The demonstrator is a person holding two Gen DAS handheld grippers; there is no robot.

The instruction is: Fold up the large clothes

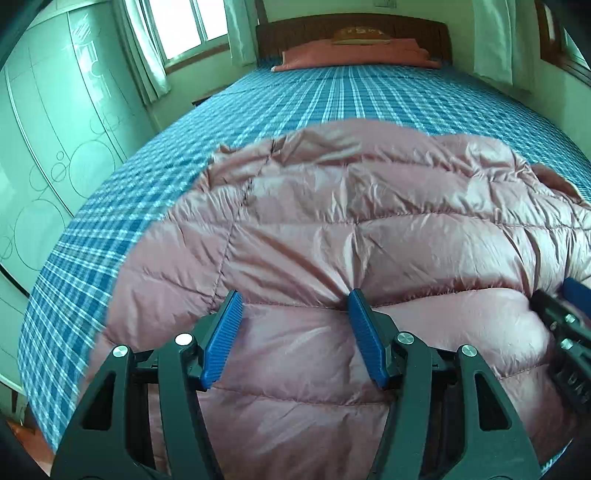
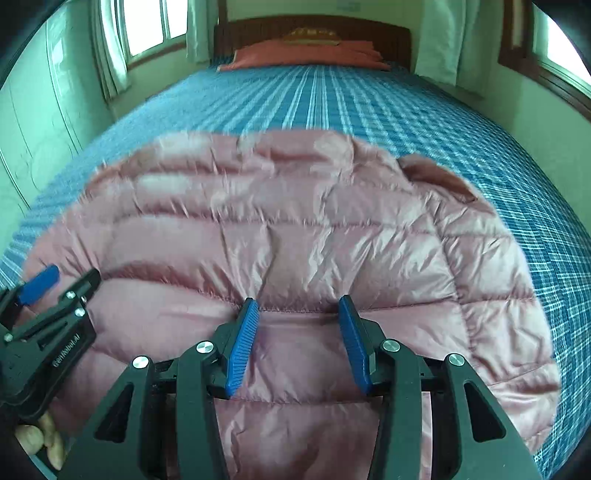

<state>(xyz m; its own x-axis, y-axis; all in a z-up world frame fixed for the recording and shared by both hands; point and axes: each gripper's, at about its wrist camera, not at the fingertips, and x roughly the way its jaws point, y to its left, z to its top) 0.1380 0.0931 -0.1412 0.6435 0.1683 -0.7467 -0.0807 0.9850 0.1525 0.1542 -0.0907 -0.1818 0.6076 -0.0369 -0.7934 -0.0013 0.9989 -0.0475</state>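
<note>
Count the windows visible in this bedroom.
2. One window is on the wall left of the headboard, framed by curtains. The other window is on the right-hand wall, beside the bed. More may lie outside both views.

A bed is lying under a blue plaid sheet, with a reddish pillow sitting at its far end against a dark wooden headboard. Pale curtains are hanging beside a bright window, and a wardrobe with circle patterns is standing along the left side.
</note>
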